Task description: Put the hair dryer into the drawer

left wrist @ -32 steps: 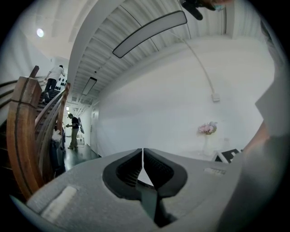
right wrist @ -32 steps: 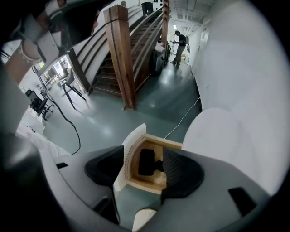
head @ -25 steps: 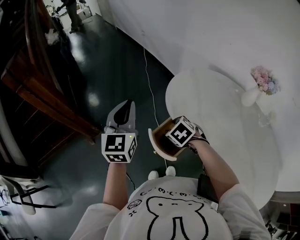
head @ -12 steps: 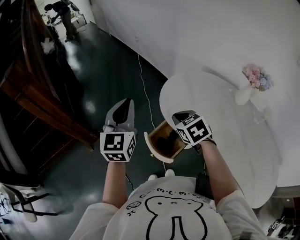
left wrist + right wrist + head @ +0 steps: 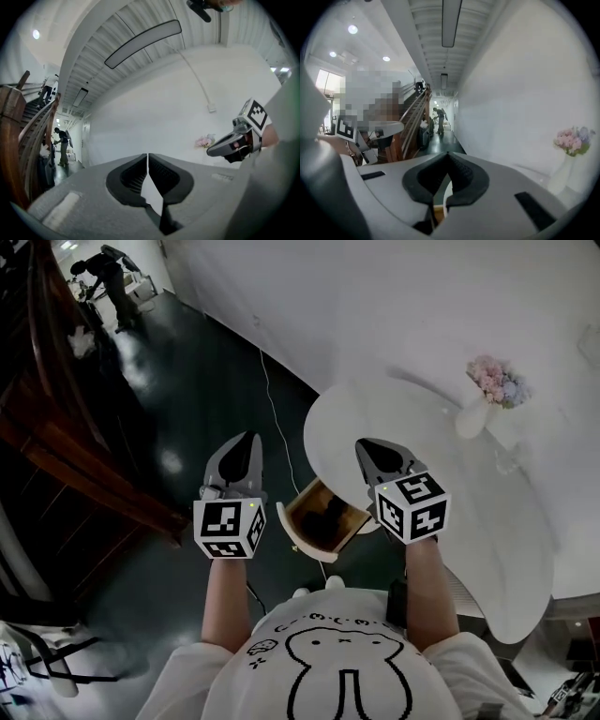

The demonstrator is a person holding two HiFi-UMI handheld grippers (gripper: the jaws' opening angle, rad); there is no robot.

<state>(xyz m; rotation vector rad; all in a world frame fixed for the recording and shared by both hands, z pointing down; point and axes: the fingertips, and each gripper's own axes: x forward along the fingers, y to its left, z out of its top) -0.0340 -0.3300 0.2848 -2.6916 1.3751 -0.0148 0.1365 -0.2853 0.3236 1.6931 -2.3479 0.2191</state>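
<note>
The round white worktop (image 5: pixel 441 484) had the drawer (image 5: pixel 298 542) pulled out from under its near edge. You held the left hand-held gripper (image 5: pixel 246 439) left of the drawer and the right hand-held gripper (image 5: pixel 367 444) above its right side, both pressed together on nothing. A dark shape inside the drawer looked like the hair dryer (image 5: pixel 330 514), so the placing seemed done; only closing the drawer was left.
</note>
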